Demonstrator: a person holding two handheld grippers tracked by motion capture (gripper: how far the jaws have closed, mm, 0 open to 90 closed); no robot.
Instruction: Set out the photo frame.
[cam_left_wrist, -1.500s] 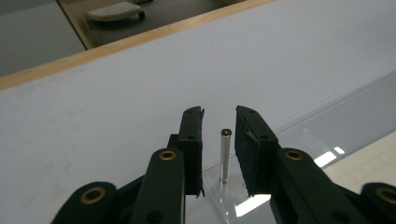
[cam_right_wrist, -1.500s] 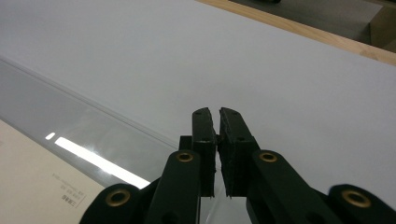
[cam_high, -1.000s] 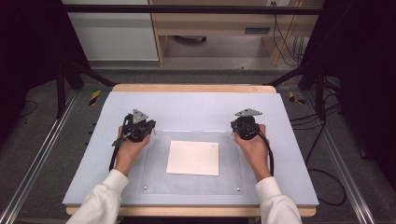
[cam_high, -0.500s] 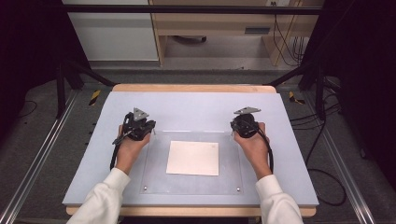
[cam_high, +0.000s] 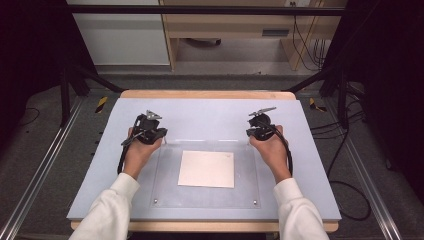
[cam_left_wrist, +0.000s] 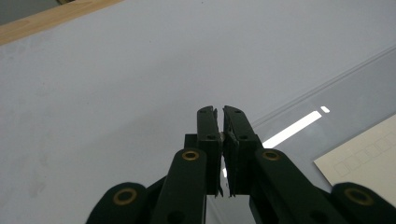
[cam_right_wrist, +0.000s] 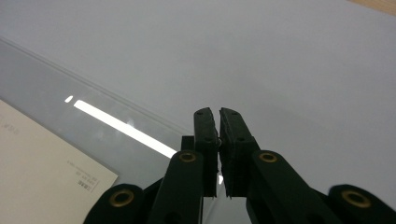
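Here the left gripper (cam_left_wrist: 219, 112) has its two black jaws pressed together with nothing between them, tips hanging over the pale bench surface just outside the edge of a clear acrylic sheet (cam_left_wrist: 336, 107). The right gripper (cam_right_wrist: 218, 113) is likewise clenched on nothing, its tips near the same sheet's far edge. The gripper views give what the high view cannot: a bright strip of lamp reflection on the acrylic, faint printed squares on the white rectangular card (cam_left_wrist: 369, 158) at 4 o'clock of the left gripper, and small dark print near the card's corner (cam_right_wrist: 46, 172) at 8 o'clock of the right gripper.

From above, the left gripper (cam_high: 148, 131) and right gripper (cam_high: 261, 125) sit at 10 and 2 o'clock of the card (cam_high: 207, 168), which lies under or on the acrylic sheet (cam_high: 165, 185); which, I cannot tell. White sleeves enter at 6 o'clock. The light grey bench (cam_high: 210, 112) has a wooden rim at 12 o'clock (cam_high: 207, 94). Beyond it stand a wooden desk (cam_high: 235, 30), a white cabinet (cam_high: 120, 35), cables (cam_high: 345, 195) on grey floor and black frame bars (cam_high: 210, 9).
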